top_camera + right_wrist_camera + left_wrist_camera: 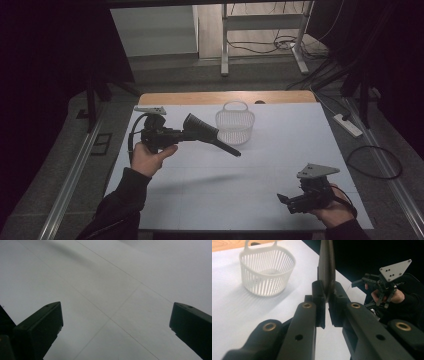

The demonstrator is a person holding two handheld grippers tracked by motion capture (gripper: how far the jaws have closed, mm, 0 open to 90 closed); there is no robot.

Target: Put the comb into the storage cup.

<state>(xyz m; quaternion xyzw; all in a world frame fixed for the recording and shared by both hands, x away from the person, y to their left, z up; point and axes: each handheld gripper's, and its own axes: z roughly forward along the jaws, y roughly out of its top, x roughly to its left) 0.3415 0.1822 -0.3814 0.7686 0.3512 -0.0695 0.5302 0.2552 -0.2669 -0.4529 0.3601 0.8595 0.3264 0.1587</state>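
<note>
My left gripper was clamped tight on the broad end of a black, funnel-like tool, perhaps a brush or vacuum nozzle; the dim light left that unclear. Its thin tip pointed away from my jaws and slightly down, held clear above the white table. A white slatted basket stood just beyond the tool. My right gripper hovered well apart, low over bare table, its jaws spread wide with nothing between them.
</note>
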